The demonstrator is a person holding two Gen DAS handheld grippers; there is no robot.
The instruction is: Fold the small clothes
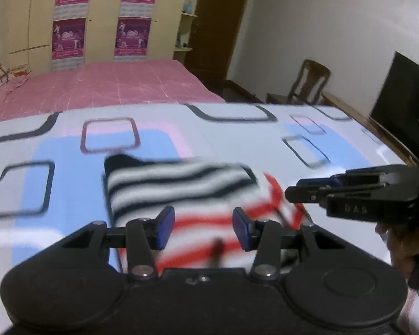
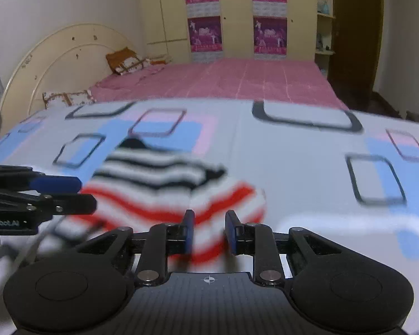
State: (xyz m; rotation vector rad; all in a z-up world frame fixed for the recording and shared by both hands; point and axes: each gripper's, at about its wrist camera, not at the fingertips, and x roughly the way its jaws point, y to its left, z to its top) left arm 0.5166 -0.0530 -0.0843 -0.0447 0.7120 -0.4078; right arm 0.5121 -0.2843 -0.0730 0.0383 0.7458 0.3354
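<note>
A small striped garment (image 1: 181,192), white with black stripes on its far half and red stripes on its near half, lies folded on the patterned table cover (image 1: 237,145). It also shows in the right wrist view (image 2: 164,187). My left gripper (image 1: 204,227) is open and empty, hovering over the garment's red-striped near edge. My right gripper (image 2: 208,230) is open with a narrower gap, over the garment's near right corner, holding nothing. The right gripper also shows in the left wrist view (image 1: 307,191), and the left gripper in the right wrist view (image 2: 81,192). Both views are motion-blurred.
The table cover (image 2: 307,167) is white with blue, pink and dark square outlines. A pink bed (image 1: 111,86) lies behind the table, wardrobes with posters beyond. A wooden chair (image 1: 307,83) and a dark screen (image 1: 399,97) stand at the right.
</note>
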